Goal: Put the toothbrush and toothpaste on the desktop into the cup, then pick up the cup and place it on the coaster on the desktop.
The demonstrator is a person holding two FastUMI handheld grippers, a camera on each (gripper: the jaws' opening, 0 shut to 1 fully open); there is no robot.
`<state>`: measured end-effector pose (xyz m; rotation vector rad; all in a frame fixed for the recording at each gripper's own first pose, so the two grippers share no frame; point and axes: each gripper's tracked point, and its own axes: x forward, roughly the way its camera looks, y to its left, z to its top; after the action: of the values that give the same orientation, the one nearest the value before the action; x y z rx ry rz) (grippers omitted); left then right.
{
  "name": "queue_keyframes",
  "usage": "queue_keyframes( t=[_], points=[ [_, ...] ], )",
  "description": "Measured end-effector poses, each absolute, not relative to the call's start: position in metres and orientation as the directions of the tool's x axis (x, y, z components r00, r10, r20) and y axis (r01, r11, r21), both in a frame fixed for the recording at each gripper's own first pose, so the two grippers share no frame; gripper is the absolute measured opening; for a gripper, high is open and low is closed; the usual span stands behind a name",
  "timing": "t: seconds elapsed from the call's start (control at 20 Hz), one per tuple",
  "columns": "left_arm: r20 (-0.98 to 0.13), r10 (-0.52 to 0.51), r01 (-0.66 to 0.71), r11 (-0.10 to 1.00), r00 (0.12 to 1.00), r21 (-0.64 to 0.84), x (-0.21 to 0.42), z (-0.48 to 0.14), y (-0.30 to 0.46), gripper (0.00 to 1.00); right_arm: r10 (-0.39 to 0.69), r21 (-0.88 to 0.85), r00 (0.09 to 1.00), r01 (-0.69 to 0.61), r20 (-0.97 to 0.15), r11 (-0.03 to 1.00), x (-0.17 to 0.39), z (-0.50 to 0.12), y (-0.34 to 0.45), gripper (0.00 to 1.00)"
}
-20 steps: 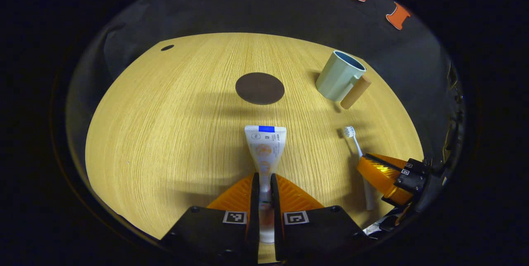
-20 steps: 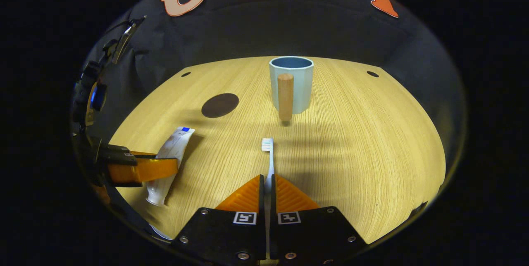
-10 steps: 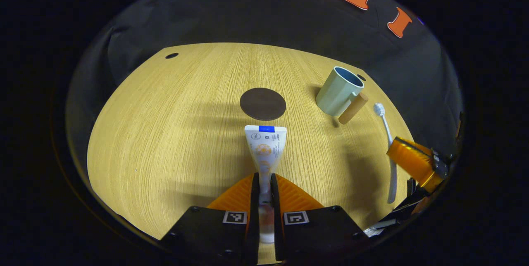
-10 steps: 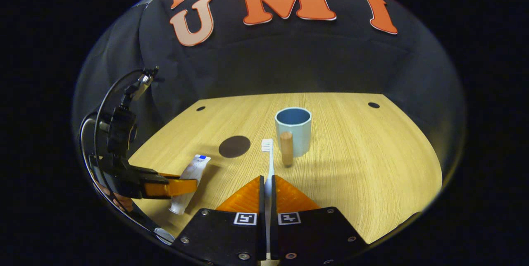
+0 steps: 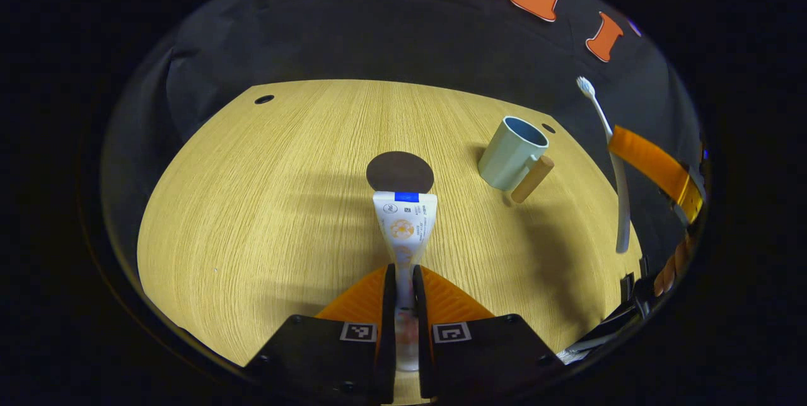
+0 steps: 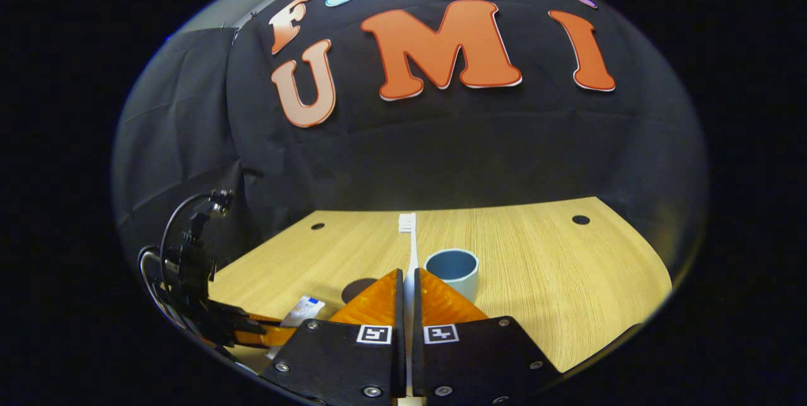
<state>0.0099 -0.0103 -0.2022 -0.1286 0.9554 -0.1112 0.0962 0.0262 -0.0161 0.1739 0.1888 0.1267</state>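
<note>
The right gripper [image 6: 406,280] has gone up high since a moment ago, and it took the toothbrush [image 6: 411,248] with it. Its jaws are pinching the toothbrush handle, with the brush end up in the air above the tabletop [image 6: 555,267]. The left gripper [image 5: 403,286] has its jaws pinching the toothpaste [image 5: 403,223], which lies flat and points at the round dark coaster [image 5: 400,172]. The cup [image 5: 512,152] stands on the tabletop to the right of the coaster. Nothing can be seen inside it.
</note>
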Motion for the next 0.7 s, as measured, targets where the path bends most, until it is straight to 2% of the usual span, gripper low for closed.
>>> queue_keyframes(
  t=[0.25, 0.7],
  points=[
    [-0.802, -0.12, 0.02, 0.991, 0.585, -0.133, 0.01, -0.196, -0.011, 0.19, 0.125, 0.22, 0.988, -0.104, -0.086, 0.97, 0.133, 0.013, 0.012, 0.04],
    [-0.764, -0.086, 0.007, 0.994, 0.64, -0.107, 0.013, -0.188, -0.012, 0.18, 0.154, 0.238, 0.981, -0.178, 0.115, 0.955, 0.184, 0.038, 0.011, 0.04]
  ],
)
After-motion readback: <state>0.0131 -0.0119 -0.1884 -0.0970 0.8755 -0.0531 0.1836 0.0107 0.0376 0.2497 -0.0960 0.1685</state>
